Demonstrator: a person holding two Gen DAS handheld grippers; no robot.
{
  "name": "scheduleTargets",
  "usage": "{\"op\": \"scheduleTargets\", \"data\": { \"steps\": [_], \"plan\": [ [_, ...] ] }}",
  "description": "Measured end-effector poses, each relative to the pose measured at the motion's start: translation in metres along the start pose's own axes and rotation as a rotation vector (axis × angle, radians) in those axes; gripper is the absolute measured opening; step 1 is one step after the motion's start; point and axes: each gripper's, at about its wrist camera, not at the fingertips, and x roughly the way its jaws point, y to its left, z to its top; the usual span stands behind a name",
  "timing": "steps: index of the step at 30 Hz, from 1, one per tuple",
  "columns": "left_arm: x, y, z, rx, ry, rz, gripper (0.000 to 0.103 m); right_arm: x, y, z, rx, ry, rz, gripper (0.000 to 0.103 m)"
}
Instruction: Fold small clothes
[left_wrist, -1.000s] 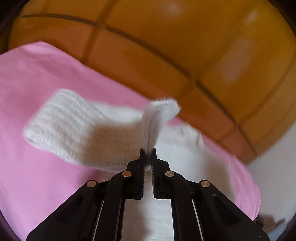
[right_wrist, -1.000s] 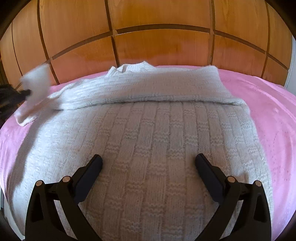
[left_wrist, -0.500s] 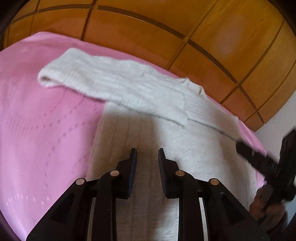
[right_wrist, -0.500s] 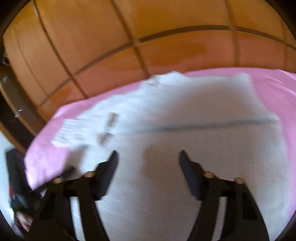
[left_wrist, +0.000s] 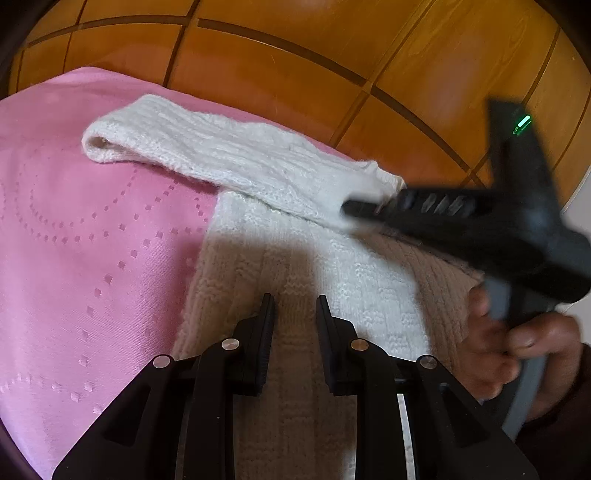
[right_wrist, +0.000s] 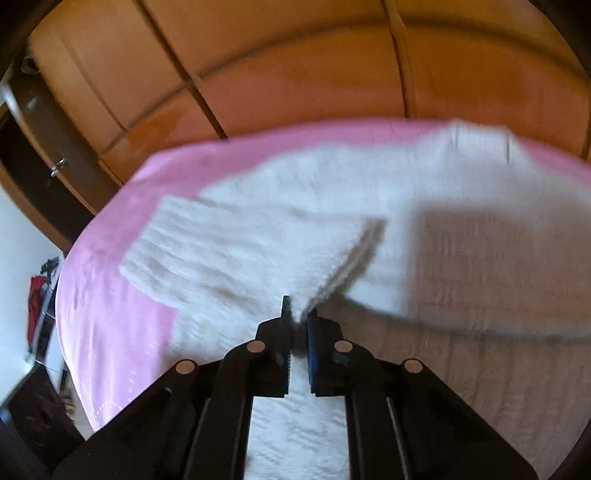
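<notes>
A white knitted sweater (left_wrist: 314, 280) lies flat on a pink bedspread (left_wrist: 92, 258). One sleeve (left_wrist: 207, 155) lies across its top, its cuff pointing left. My left gripper (left_wrist: 293, 306) is open a little and empty, hovering over the sweater's body. My right gripper (right_wrist: 298, 317) is shut on the edge of the sleeve (right_wrist: 258, 240) and lifts it slightly; it also shows in the left wrist view (left_wrist: 369, 206), held by a hand (left_wrist: 517, 350). The right wrist view is blurred.
A wooden panelled headboard (left_wrist: 332, 66) stands close behind the bed. In the right wrist view the bed's left edge (right_wrist: 70, 295) drops to a floor with dark clutter (right_wrist: 37, 306), beside a wooden cabinet (right_wrist: 55, 147).
My left gripper let go of the sleeve and opened a little. My right gripper swung left across the sweater and closed on the sleeve's edge.
</notes>
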Motion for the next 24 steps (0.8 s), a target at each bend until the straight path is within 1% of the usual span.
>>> {"op": "scheduleTargets", "data": {
  "steps": [2, 3, 4, 5, 7, 8, 11, 12, 16, 21, 24],
  "plan": [
    [0.001, 0.000, 0.000, 0.002, -0.002, 0.004, 0.022, -0.019, 0.013, 0.011, -0.064, -0.066, -0.019, 0.006],
    [0.001, 0.000, 0.000, 0.003, -0.004, 0.005, 0.022, -0.028, 0.018, 0.017, -0.083, -0.097, -0.030, 0.006],
    [0.001, 0.001, -0.001, 0.004, -0.006, 0.007, 0.022, -0.043, 0.021, 0.028, -0.105, -0.146, -0.051, 0.006],
    [0.000, 0.001, -0.001, 0.005, -0.006, 0.008, 0.022, -0.052, 0.021, 0.037, -0.112, -0.172, -0.056, 0.006],
    [-0.001, 0.002, -0.002, 0.008, -0.006, 0.011, 0.022, -0.072, 0.015, 0.053, -0.109, -0.224, -0.071, 0.006],
    [0.000, 0.002, -0.001, 0.010, -0.006, 0.012, 0.022, -0.083, 0.009, 0.063, -0.104, -0.243, -0.095, 0.006],
    [0.000, 0.002, -0.002, 0.013, -0.008, 0.015, 0.022, -0.107, -0.013, 0.077, -0.085, -0.289, -0.150, 0.006],
    [0.000, 0.001, -0.001, 0.013, -0.008, 0.016, 0.022, -0.112, -0.017, 0.079, -0.079, -0.296, -0.161, 0.006],
    [0.001, 0.000, -0.001, 0.014, -0.009, 0.020, 0.022, -0.132, -0.065, 0.072, 0.002, -0.314, -0.233, 0.006],
    [0.001, -0.002, -0.001, 0.018, -0.006, 0.027, 0.022, -0.139, -0.131, 0.046, 0.138, -0.280, -0.300, 0.006],
    [0.002, -0.004, -0.002, 0.024, 0.004, 0.038, 0.022, -0.136, -0.170, 0.025, 0.236, -0.245, -0.314, 0.006]
  ]
}}
